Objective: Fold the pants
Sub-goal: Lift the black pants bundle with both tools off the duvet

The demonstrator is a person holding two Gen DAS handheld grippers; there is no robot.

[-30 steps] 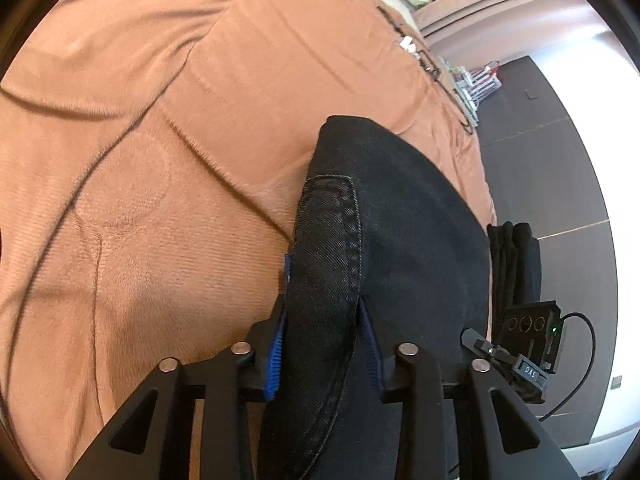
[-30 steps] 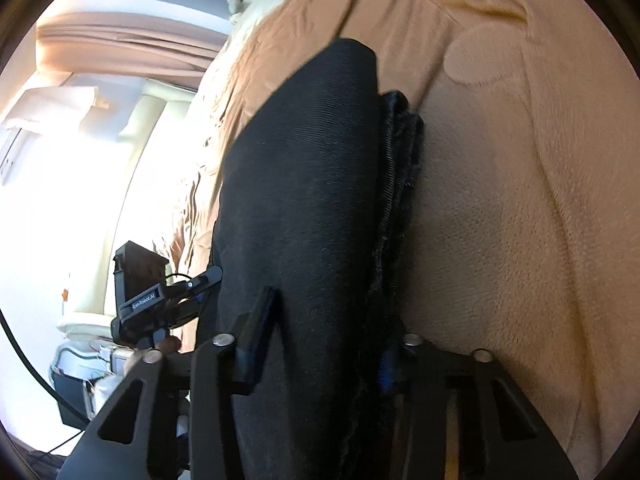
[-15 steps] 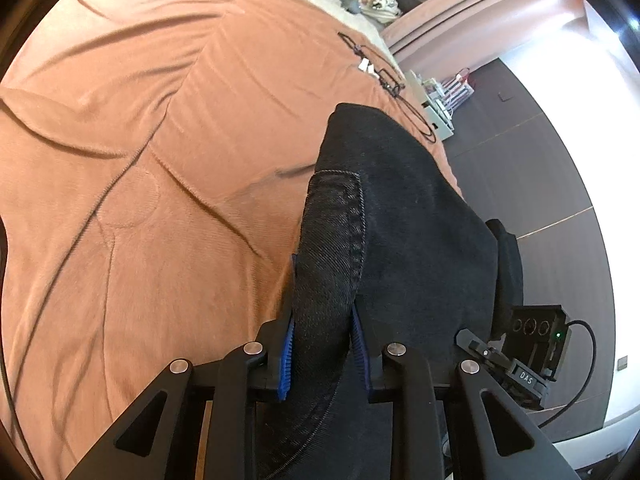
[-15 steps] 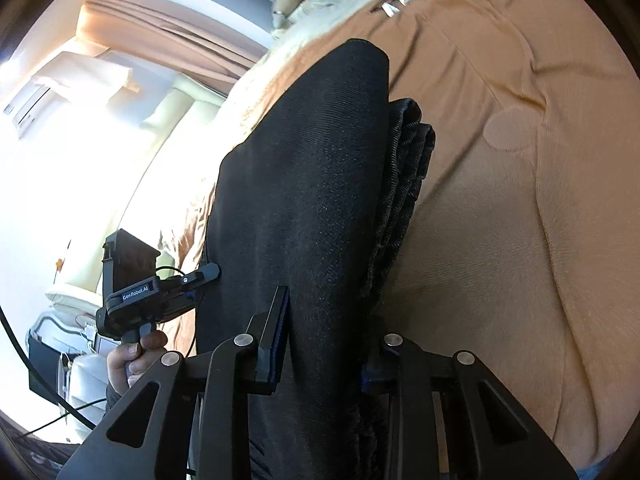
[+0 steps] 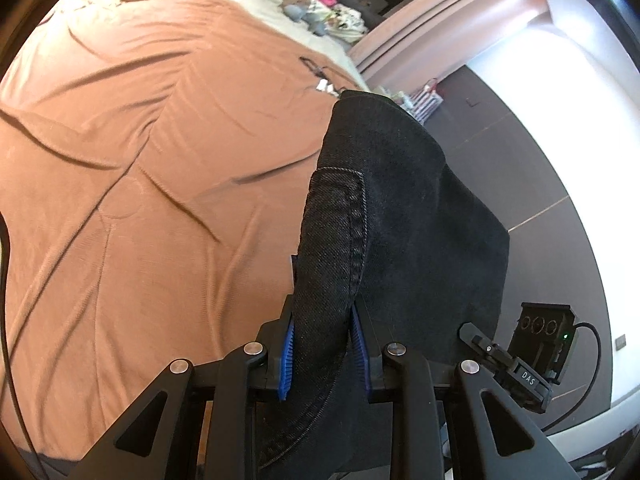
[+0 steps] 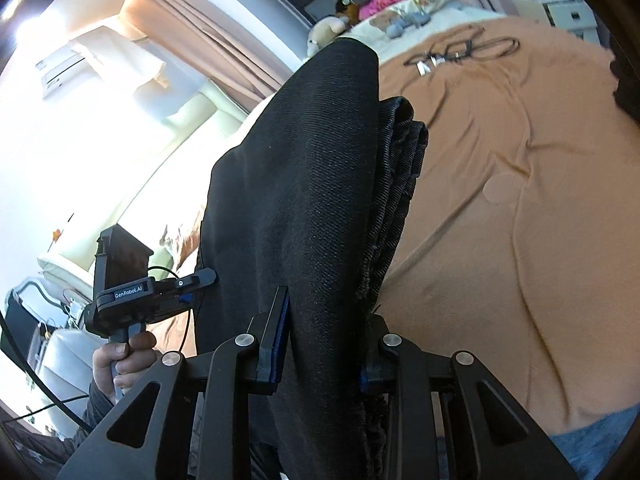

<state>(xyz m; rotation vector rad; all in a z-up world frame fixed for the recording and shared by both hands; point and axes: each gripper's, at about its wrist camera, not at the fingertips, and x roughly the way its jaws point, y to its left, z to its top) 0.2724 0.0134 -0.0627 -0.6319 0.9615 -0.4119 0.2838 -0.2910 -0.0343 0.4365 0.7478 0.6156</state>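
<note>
Both grippers, left gripper (image 5: 322,354) and right gripper (image 6: 322,344), are clenching black jeans (image 5: 400,208) I am holding above the brown bedspread (image 5: 140,160); thick denim risks slipping loose.

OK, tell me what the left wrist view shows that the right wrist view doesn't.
Only the left wrist view: the stitched pocket seam on the black pants, the dark tiled floor, and the right gripper's camera unit.

Only the right wrist view: the person's hand on the left gripper's handle, the curtain, and the pants' stacked folded edges.

Both: the pants pinched in the blue-padded fingers, the brown bedspread, the tangled cable, and the plush toys.
</note>
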